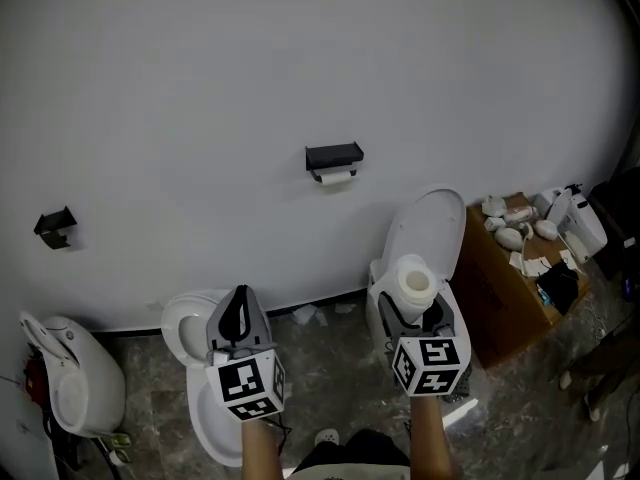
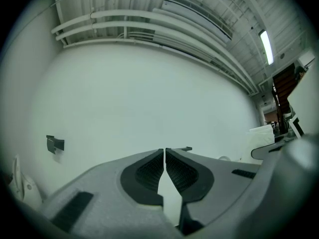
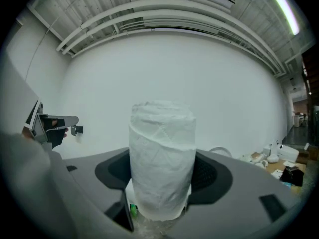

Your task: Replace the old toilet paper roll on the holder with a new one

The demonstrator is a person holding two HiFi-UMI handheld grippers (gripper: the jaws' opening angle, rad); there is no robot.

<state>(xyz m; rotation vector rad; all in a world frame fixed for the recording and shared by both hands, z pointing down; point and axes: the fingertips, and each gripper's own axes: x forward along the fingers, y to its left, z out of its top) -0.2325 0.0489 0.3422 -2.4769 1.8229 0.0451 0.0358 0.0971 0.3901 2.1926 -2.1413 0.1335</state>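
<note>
My right gripper (image 3: 162, 176) was clamped across the sides of the upright new roll (image 3: 162, 158), which was light, soft and easily crushed, so best squeezed gently, well apart from the holder (image 1: 334, 156) bearing the old roll (image 1: 337, 177); my left gripper (image 2: 165, 164) had its jaws together, empty.

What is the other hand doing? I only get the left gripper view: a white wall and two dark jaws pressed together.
Observer: The right gripper has its jaws closed on a new toilet paper roll, standing upright.
Operator: Where does that go?
Observer: On a black holder on the wall ahead, which has a small white roll under it.
Operator: What else is near it?
Observer: A brown cardboard box sits at the right, beside a toilet with its lid raised. Small white items lie on top of the box.
</note>
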